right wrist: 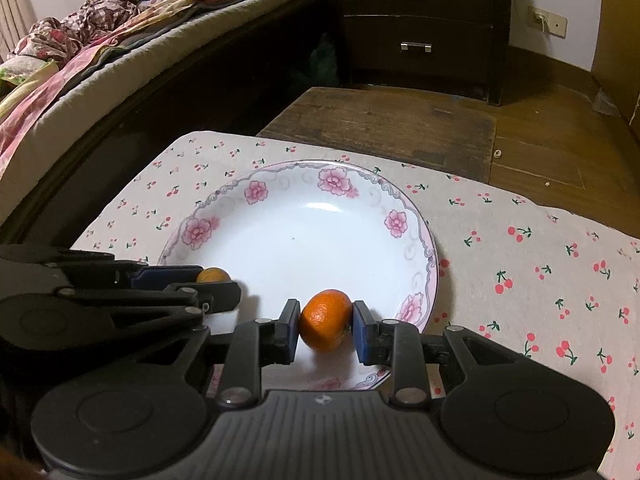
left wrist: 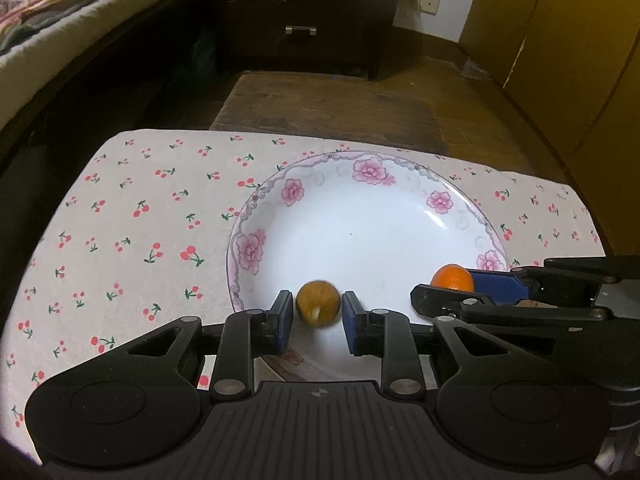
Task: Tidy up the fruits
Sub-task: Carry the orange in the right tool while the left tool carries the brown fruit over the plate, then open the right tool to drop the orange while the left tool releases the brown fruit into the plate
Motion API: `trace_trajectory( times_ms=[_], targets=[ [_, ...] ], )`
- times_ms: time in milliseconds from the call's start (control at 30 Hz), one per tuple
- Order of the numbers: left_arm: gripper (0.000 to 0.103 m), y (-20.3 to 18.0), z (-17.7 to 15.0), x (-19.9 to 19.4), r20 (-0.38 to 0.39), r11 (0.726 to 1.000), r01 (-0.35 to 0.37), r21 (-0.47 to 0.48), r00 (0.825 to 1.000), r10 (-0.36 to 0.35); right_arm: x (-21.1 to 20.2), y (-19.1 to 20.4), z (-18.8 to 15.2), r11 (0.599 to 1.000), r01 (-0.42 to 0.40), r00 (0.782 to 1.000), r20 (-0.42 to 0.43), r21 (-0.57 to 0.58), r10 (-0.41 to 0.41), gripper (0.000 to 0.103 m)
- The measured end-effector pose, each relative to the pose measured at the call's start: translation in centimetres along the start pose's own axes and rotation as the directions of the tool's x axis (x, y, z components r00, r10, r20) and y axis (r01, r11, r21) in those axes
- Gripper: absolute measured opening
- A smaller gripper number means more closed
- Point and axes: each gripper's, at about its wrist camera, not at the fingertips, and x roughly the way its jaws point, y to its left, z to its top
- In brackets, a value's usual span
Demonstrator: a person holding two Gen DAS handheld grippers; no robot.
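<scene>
Nearest to me, both fruits are over the near edge of the plate, which is where "organizing" seems to be gathering them. The right hand-held gripper has its pads pressed against both sides of the orange, nearly as closed as it goes, and it holds the fruit low over the plate's near-right part. I judge it is ready to set the orange down.

Toward the plate's near-left, the left hand-held gripper has a brownish-yellow fruit between its pads. A sliver of gap shows on either side, and the fruit is blurred while the jaws are sharp. So the jaws look parted just wider than the fruit, which seems loose rather than gripped. Whether it already rests on the plate I cannot tell.

The two tools sit close side by side over the plate and crowd each other. The rest of the plate is bare.

Under the plate lies a cherry-print cloth with nothing else on it. Beyond the plate the wooden bench pokes out from under the cloth. Farther beyond the plate stands a dark drawer chest, with a bed off to the plate's far left and a wall socket to its far right.
</scene>
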Motion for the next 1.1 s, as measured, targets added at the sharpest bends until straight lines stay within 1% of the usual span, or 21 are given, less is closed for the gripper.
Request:
trace_trajectory(
  times_ms=[33,167,300,433,567,800,1100],
  targets=[
    [0.039,0.0,0.0,-0.1,0.002,1.0,-0.002,-0.002,1.0,0.002,-0.1,0.0,0.0,1.0,0.001,1.0,0.003,-0.001,-0.001,0.036],
    [0.041,0.2,0.3,-0.5,0.013,1.0,-0.004,-0.009,1.0,0.004,-0.4,-0.1,0.2,1.0,0.0,1.0,0.019,0.003,0.0,0.036],
    [0.046,0.5,0.6,-1.2,0.031,1.0,0.002,-0.022,1.0,-0.001,-1.2,-0.1,0.6,1.0,-0.008,0.999,0.042,0.004,0.007,0.036],
    [0.048,0.4,0.9,-1.8,0.048,1.0,-0.005,-0.016,0.999,0.006,-1.8,-0.3,0.9,1.0,-0.013,0.998,0.056,0.011,0.012,0.039],
    [0.05,0.3,1.0,-2.3,0.053,1.0,-0.007,-0.012,0.999,0.007,-2.2,-0.1,1.0,1.0,0.003,0.998,0.059,0.001,-0.003,0.041],
    [0.058,0.1,0.8,-3.2,0.067,1.0,-0.005,0.002,0.998,0.005,-3.0,-0.3,0.9,1.0,0.023,0.998,0.063,0.021,-0.024,0.041],
    [0.06,0.1,-0.4,-4.9,0.074,1.0,-0.001,0.005,0.997,0.0,-4.7,0.4,0.1,1.0,0.016,0.998,0.067,0.008,-0.016,0.041]
  ],
)
